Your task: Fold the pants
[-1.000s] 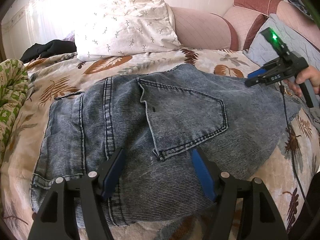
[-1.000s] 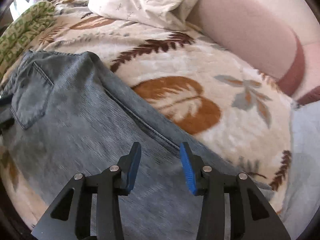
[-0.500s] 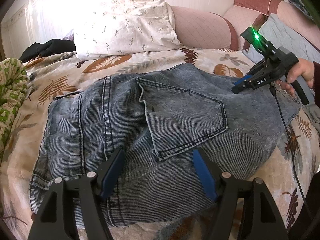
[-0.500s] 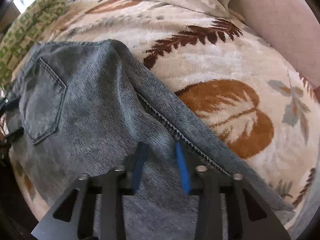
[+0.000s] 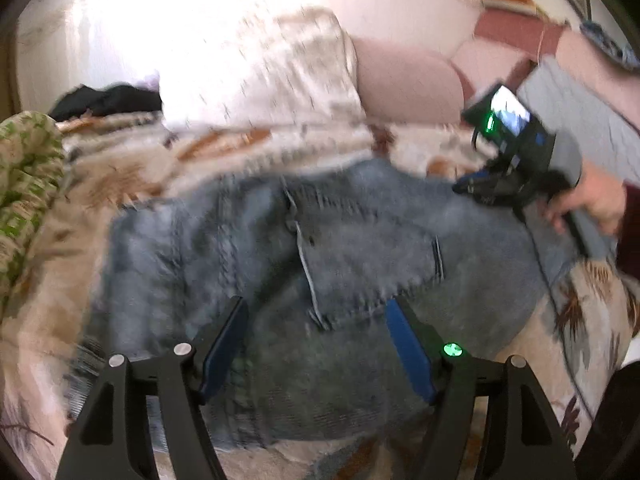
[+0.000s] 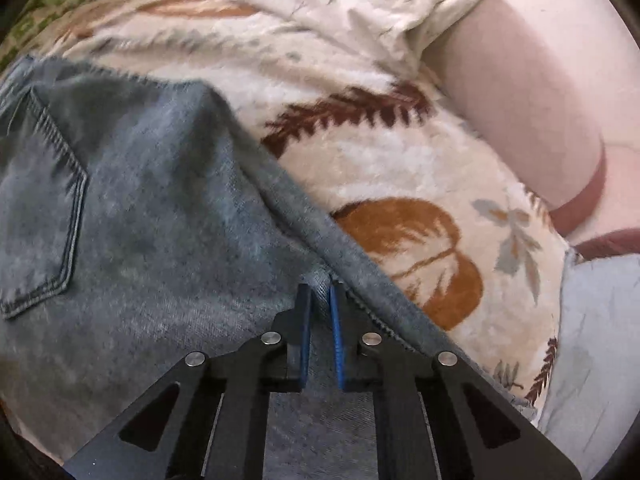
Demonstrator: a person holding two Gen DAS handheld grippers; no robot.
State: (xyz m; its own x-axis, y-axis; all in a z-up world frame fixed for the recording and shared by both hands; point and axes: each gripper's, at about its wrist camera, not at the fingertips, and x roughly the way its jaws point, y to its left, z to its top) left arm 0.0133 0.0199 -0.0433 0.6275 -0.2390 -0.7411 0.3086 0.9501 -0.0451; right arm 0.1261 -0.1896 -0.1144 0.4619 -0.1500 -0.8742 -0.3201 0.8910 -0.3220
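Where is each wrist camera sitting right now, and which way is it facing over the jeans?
Left wrist: over the near edge of the jeans, facing the pillow; shows the open left gripper, the right gripper and right hand.
Right wrist: low over the jeans' far seam, facing the bolster; right gripper pinches denim.
Shared: jeans, back pocket, leaf blanket, pillow.

Open leaf-print blanket [image 6: 384,168] beyond the jeans [image 6: 168,208]; pillow [image 6: 360,4] and pink bolster [image 6: 520,92] crowding the far edge.

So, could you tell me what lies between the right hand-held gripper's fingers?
A pinched ridge of the jeans, seen in the right wrist view between the right hand-held gripper fingers.
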